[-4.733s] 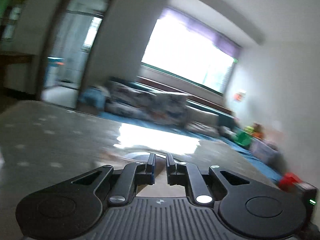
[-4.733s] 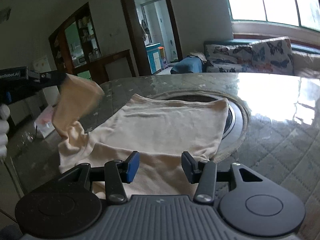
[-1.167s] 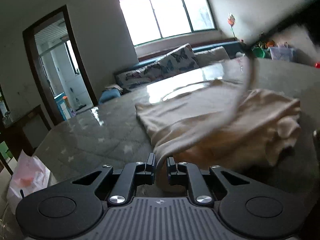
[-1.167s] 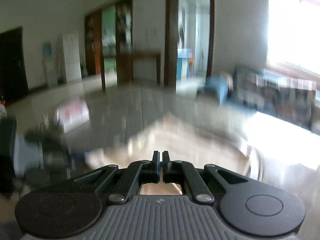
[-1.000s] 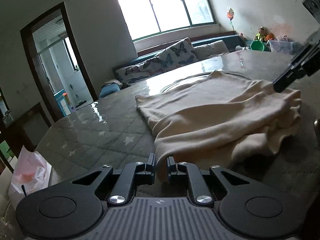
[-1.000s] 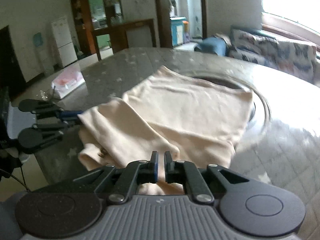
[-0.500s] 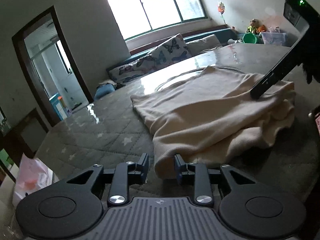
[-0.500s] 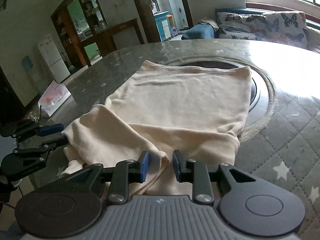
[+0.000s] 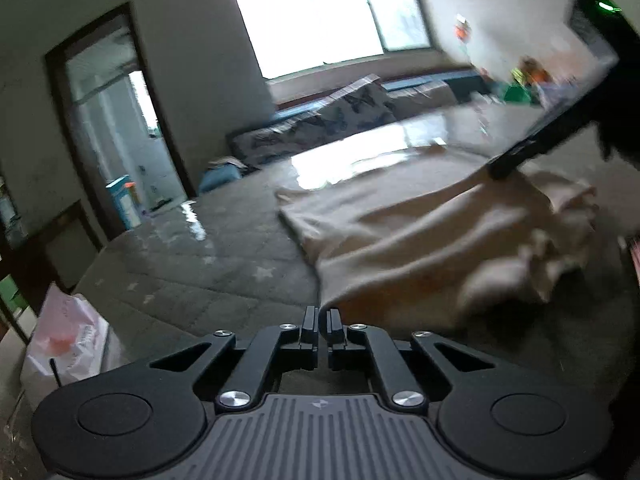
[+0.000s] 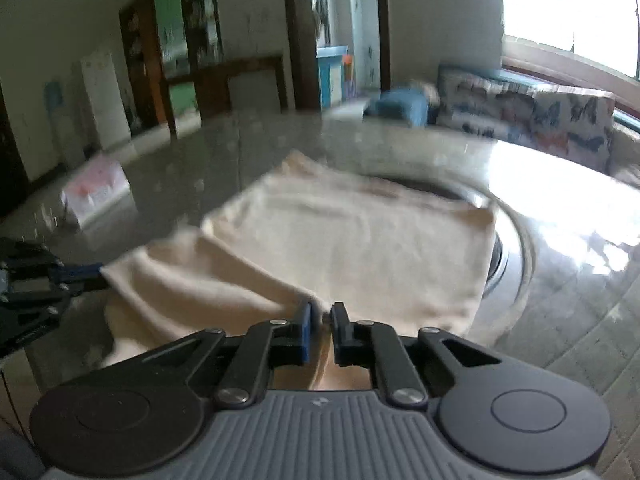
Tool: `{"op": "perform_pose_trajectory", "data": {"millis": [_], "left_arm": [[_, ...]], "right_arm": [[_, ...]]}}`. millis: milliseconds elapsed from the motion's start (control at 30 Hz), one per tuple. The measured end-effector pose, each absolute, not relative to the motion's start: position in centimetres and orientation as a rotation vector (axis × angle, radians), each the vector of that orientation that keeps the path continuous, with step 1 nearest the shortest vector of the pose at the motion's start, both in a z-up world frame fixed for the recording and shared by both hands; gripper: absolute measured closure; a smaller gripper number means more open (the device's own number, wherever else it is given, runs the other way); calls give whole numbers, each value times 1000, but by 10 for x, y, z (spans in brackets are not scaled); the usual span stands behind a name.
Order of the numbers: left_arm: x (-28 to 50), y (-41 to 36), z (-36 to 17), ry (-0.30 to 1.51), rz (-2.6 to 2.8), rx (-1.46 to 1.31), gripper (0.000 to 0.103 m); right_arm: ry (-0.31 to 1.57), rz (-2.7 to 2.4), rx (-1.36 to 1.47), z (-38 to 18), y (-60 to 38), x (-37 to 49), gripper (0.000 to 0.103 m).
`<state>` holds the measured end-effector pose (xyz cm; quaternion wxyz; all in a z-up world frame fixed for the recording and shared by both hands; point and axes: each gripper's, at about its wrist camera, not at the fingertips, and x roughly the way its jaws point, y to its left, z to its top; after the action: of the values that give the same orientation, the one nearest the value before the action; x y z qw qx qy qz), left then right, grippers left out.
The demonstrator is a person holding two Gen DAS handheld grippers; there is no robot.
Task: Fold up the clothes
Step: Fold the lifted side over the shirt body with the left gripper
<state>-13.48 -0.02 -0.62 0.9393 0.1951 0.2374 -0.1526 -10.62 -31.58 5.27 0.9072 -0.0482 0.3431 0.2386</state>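
A cream garment [image 9: 420, 232] lies partly folded and rumpled on the grey star-quilted table [image 9: 200, 272]. My left gripper [image 9: 323, 318] is shut on the garment's near corner at the table edge. In the right wrist view the same garment [image 10: 352, 232] spreads ahead, and my right gripper [image 10: 323, 320] is shut on a raised fold at its near edge. The right gripper [image 9: 500, 170] also shows as a dark bar touching the garment's far right side. The left gripper [image 10: 92, 276] appears at the far left, holding the garment's corner. Both views are motion-blurred.
A round glass turntable [image 10: 508, 252] sits under the garment's far end. A pink-and-white plastic bag [image 9: 68, 332] stands on the floor left of the table. A sofa with butterfly cushions [image 10: 540, 116] lies beyond the table, under bright windows.
Half a second ago both grippers stood open around garment edges; now both have shut on the fabric. Both views have shifted and blurred, and the fabric looks slightly lifted.
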Motion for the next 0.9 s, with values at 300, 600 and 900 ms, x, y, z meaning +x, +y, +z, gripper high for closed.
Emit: {"op": "perform_pose_trajectory", "data": {"millis": [300,600,900], "left_arm": [[-107,38,38,502,-312,209,91],[-28,36,28,628,-501,84,83],[-23,49,26,644,-481,94,84]], "right_arm": [[670,555,-120,60,-305,-118,87],[686,666,-191,59,-274,-125,84],[639,794,-322,78,-229,-121,80]]}}
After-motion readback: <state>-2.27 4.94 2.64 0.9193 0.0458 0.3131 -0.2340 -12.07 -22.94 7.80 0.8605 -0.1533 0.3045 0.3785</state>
